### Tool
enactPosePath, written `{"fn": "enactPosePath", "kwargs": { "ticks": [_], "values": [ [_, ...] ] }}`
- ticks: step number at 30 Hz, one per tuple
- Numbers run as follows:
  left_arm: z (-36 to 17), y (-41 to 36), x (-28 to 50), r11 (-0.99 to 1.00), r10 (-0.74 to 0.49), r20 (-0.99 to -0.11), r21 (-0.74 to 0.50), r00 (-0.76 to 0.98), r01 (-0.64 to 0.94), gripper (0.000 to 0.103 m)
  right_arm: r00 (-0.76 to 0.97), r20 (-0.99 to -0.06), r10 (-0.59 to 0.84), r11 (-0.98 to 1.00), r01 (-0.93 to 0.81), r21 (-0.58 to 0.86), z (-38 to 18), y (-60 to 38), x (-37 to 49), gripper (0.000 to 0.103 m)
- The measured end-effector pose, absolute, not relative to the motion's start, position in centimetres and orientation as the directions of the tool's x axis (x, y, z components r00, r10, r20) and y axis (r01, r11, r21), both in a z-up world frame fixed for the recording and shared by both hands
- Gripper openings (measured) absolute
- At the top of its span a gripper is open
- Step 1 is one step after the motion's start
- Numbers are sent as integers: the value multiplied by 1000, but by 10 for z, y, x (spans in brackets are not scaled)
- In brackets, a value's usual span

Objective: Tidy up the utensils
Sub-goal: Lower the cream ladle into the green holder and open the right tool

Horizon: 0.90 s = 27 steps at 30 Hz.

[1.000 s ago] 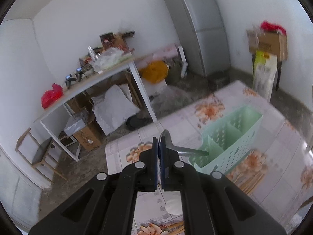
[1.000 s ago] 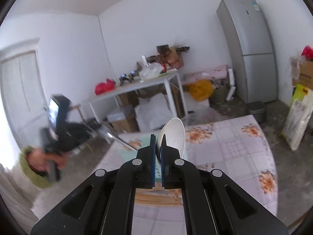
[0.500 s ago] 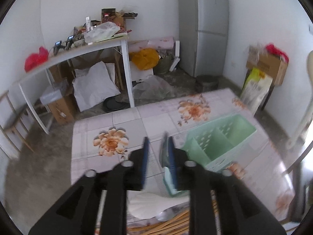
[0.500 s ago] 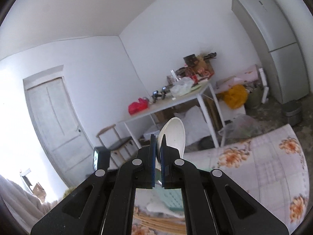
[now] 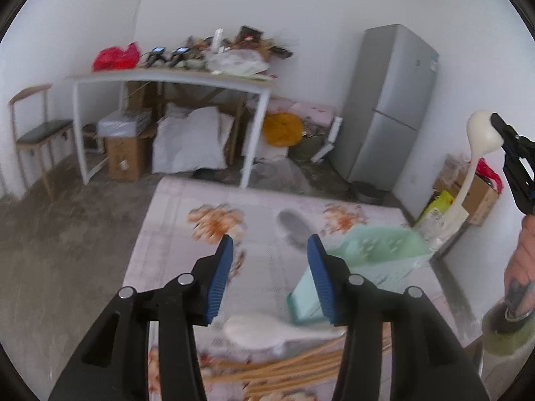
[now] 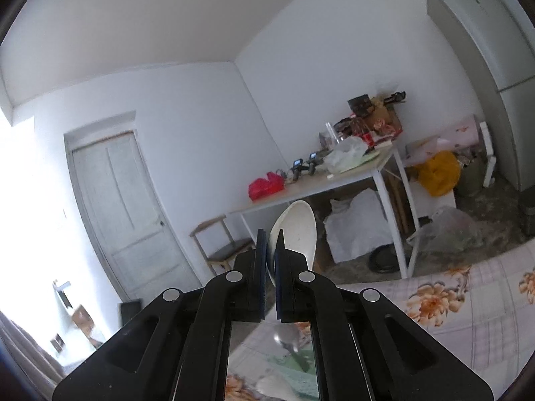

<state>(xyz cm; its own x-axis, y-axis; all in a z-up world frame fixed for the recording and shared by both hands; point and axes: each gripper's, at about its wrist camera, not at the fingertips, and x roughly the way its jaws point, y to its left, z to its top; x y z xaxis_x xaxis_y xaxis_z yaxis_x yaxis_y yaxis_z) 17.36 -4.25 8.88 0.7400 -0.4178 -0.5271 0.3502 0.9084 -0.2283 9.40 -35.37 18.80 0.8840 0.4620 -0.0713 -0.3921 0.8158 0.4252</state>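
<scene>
left gripper [image 5: 267, 267]: hovering over the floral table [image 5: 187, 267], blue fingers [image 5: 219, 280] spread wide apart, nothing between them
right gripper [image 6: 271, 254]: raised high, fingers pinching the bowl of a white ladle [image 6: 296, 230]; in the left view the ladle's handle is hanging down toward the basket
green basket [image 5: 371, 250]: sitting on the table, just right of the left gripper; blurred in the left view, contents not readable there
metal spoon [image 6: 289, 339]: right view is showing its bowl sticking up above the green basket; which compartment, cannot tell
white spoon [image 5: 267, 329]: lying flat on the table just in front of the basket, between the left fingers in view
chopsticks [image 5: 287, 367]: wooden bundle lying loose on the table, just nearer than the white spoon
</scene>
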Motion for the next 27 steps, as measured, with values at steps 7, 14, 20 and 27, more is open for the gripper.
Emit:
{"fn": "enactPosePath", "kwargs": {
  "ticks": [7,14,20,27],
  "values": [
    [56,-4,161,938,-342,-597,-265,725,224,46,862,-181,473,822,-358,443,139,-348,120,3],
    [43,6,162,941,-330,-621,-281,711,191,46,824,-325,464,837,-286,467,97,-346,125,4],
    [37,3,167,930,-357,-624,-307,695,202,46,834,-389,392,876,-210,433,93,-346,108,34],
    [32,10,162,922,-374,-620,-329,690,204,46,894,-346,285,907,-136,398,112,-353,83,57]
  ]
}}
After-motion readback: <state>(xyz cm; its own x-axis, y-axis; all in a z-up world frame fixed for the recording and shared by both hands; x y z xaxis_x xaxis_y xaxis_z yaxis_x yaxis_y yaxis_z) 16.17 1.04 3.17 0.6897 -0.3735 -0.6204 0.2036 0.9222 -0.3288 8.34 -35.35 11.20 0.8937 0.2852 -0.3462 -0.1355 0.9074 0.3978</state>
